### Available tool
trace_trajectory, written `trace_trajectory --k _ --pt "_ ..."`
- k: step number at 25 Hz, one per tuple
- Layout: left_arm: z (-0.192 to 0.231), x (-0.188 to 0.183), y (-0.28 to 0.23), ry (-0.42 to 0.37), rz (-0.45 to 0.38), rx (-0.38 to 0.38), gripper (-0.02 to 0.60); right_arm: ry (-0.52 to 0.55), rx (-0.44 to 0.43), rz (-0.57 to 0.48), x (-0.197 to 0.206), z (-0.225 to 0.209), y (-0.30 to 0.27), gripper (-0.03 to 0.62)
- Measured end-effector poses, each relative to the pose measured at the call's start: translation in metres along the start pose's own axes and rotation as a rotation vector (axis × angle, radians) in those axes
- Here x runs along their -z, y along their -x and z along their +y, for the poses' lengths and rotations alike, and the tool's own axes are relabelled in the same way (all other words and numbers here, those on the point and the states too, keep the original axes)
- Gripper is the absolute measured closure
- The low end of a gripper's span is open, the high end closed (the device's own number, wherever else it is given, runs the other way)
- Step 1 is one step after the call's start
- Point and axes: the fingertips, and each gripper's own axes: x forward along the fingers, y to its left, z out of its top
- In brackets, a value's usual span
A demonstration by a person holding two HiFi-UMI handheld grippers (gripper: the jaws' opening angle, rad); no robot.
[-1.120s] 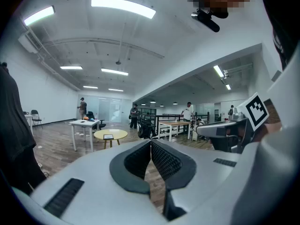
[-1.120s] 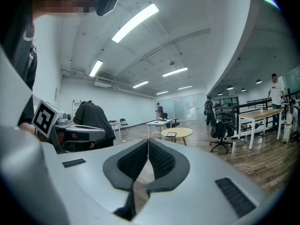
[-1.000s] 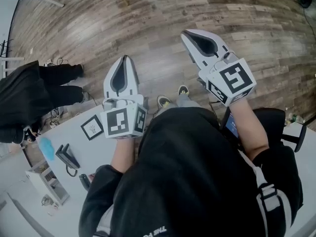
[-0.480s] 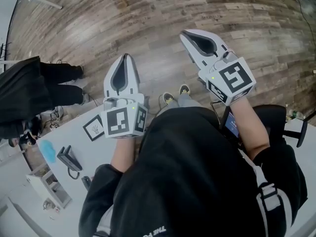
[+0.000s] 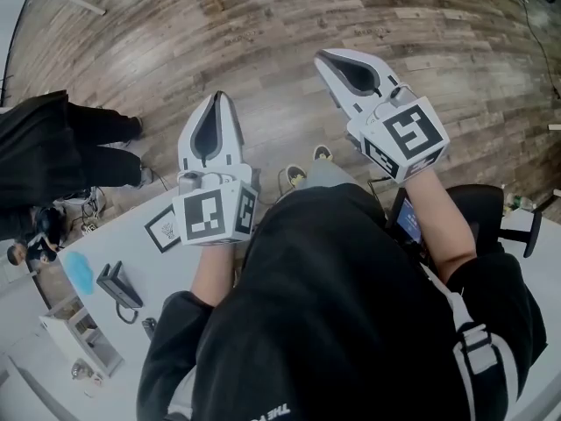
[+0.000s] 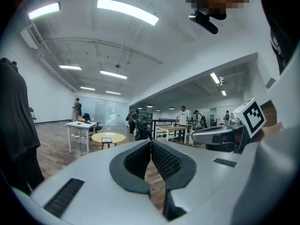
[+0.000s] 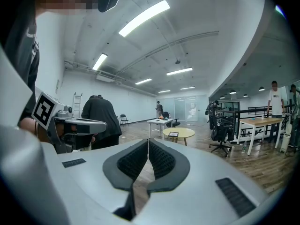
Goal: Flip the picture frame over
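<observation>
Location: large open room. Wood-plank floor [image 5: 280, 24], white walls, long ceiling light strips [image 6: 126, 11].

Left gripper [image 5: 216, 100]: held level over the floor, pointing to 12 o'clock in the head view. Its own view shows the ribbed pads meeting at the tips with nothing between them. Closed and empty.

Right gripper [image 5: 323, 56]: held level, pointing to about 11 o'clock. Pads together, nothing held.

Picture frame [image 5: 163, 229]: small, square and black-edged. It lies flat with the picture side up on the white bench [image 5: 145, 259], at 8 o'clock in the head view and just at 9 o'clock of the left gripper's marker cube as seen. Neither gripper touches it.

Other items on the bench, at 7 o'clock of the frame: a black desk tool [image 5: 118, 283], a blue object [image 5: 77, 272] and a white rack [image 5: 83, 336].

Room ahead of the grippers: a round yellow table [image 6: 108, 137] bearing a small flat item, a white table [image 6: 80, 124] and an office chair [image 7: 220, 139].

Personnel: a bystander in dark clothing [image 5: 53, 147] stands at 9 o'clock, near the bench edge. Several other people stand at the far end.
</observation>
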Motion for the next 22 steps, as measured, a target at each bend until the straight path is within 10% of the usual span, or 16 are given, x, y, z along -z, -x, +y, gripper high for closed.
trace_trajectory --k 22 --pt "0.062 -0.016 -0.205 -0.009 0.060 -0.105 0.555 -0.094 -0.073 0.002 0.011 -0.160 -0.153 0.574"
